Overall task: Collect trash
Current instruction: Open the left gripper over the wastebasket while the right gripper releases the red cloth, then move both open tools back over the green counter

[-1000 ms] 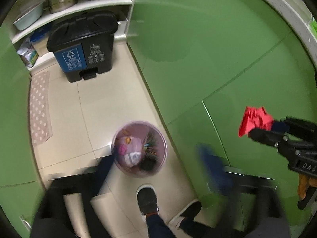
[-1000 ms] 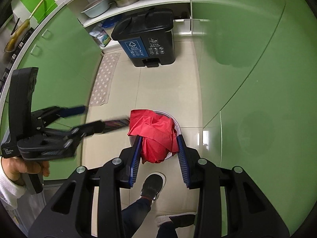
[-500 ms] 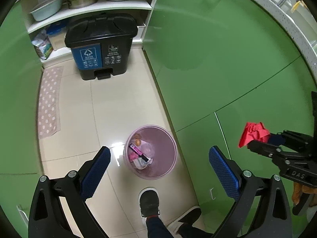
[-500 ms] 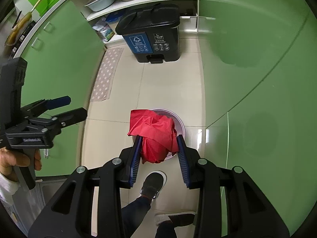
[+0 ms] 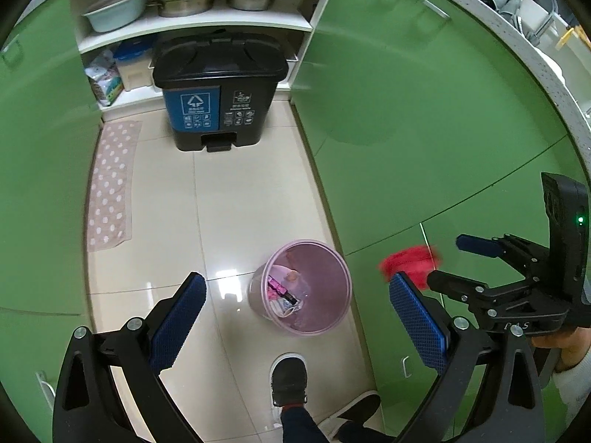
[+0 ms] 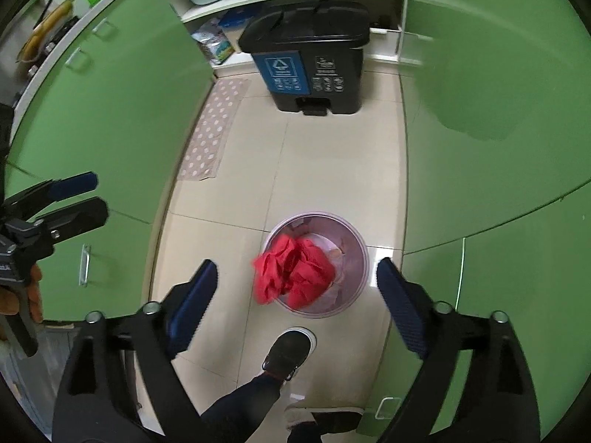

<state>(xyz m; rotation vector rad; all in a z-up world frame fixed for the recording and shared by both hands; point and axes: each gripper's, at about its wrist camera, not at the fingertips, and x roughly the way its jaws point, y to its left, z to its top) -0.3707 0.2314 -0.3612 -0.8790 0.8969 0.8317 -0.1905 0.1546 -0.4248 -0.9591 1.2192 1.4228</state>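
A crumpled red bag (image 6: 293,271) is loose in the air, blurred, just above the small pink trash basket (image 6: 356,277) on the floor. My right gripper (image 6: 295,295) is open and empty above the basket. In the left wrist view the red bag (image 5: 408,260) shows blurred just off the right gripper's fingertips (image 5: 476,245). My left gripper (image 5: 295,313) is open and empty, high above the pink basket (image 5: 332,288), which holds several bits of trash.
A black pedal bin (image 5: 218,85) with a blue label stands at the far end of the narrow tiled floor. Green cabinets line both sides. A dotted mat (image 5: 110,184) lies at the left. The person's shoes (image 5: 290,380) stand just before the basket.
My right gripper has opened and let go of the red bag, which now drops toward the pink basket. My left gripper stays open.
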